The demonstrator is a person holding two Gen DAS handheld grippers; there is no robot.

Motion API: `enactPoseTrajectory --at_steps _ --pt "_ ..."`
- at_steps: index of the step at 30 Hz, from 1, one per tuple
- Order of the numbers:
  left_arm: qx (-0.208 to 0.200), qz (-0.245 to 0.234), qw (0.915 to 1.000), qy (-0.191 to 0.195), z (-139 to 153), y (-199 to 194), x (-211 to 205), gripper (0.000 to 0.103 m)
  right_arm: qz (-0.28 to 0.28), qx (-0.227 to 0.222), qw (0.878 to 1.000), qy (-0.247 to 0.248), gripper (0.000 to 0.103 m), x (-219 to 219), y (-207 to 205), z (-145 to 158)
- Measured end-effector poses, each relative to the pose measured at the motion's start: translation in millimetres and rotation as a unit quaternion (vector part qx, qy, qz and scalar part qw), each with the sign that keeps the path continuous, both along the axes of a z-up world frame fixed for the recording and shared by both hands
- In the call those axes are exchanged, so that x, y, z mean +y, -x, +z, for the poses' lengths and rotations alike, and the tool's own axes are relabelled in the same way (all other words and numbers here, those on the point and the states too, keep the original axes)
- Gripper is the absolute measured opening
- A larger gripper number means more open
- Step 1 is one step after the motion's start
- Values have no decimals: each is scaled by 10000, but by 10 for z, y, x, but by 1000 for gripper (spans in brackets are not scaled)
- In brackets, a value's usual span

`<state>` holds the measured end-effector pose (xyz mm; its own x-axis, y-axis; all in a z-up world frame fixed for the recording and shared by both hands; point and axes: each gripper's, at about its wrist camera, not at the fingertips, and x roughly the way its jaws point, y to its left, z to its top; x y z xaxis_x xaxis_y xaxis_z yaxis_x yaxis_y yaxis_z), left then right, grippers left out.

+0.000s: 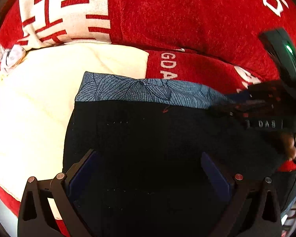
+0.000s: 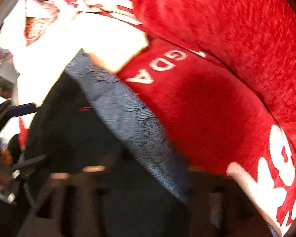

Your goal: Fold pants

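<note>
Black pants (image 1: 148,138) lie flat, with a blue leaf-patterned band (image 1: 140,90) along their far edge. My left gripper (image 1: 147,152) hovers over the black cloth, its blue pads (image 1: 84,169) wide apart with nothing pinched: open. My right gripper (image 1: 231,103) comes in from the right, a person's hand (image 1: 292,146) on it, with its tips at the band's right end. Blur hides whether those tips press the cloth. In the right wrist view the band (image 2: 132,114) runs diagonally down to the smeared lower edge, and the left gripper's fingers (image 2: 22,108) show at the far left.
Under the pants lies a red plush blanket with white lettering (image 1: 197,19), which rises in a thick fold behind them. A cream quilted panel (image 1: 39,98) lies to the pants' left. Grey and white clutter (image 1: 7,57) sits at the far left edge.
</note>
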<state>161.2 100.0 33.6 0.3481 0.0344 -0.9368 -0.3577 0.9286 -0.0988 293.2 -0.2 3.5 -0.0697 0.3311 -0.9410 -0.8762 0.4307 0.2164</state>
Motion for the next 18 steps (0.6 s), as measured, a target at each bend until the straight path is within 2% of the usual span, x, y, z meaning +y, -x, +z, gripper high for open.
enactPoseTrajectory --at_steps 1,2,3,10,13,16,18 --pt "-27 39 10000 77 13 -13 22 103 38 -155 9999 21 23 -21 43 35" --pt "-65 82 9998 151 38 -32 51 103 39 -246 9997 24 14 -43 67 68" --pt "-93 111 9997 202 57 -47 74 103 8 -319 9995 -29 12 -75 101 116" --pt "-175 540 9945 884 140 -339 303 103 105 -1368 9902 -275 10 -307 580 450" --pt "-103 883 9876 1291 108 -523 396 103 82 -1701 9848 -339 10 -389 737 538" --pt "-29 1147 9835 1399 57 -653 404 103 219 -2122 9766 -252 8 -342 899 540" --pt "140 1202 9842 1296 -21 -718 367 103 220 -2275 9733 -218 8 -328 962 542"
